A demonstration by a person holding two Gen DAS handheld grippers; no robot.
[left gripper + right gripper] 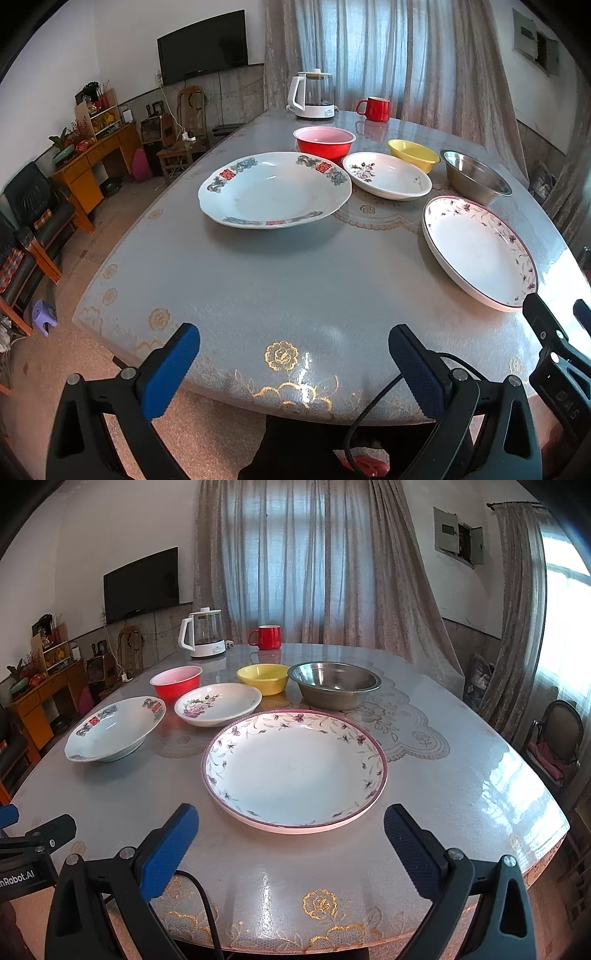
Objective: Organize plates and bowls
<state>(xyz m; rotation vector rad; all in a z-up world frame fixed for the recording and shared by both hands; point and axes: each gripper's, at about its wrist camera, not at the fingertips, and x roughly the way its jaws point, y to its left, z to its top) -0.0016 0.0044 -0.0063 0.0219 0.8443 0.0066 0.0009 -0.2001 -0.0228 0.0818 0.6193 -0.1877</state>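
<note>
Both tongs hover just off the near edge of the surface, wide apart and holding nothing: the left tongs toward the near left, the right tongs in front of the big flowered plate, which lies near that edge; the blue-patterned plate sits toward the left edge; the small flowered plate lies between them, farther back; behind stand the red bowl, yellow bowl and steel bowl in a row; a kettle and red mug stand at the far edge.
</note>
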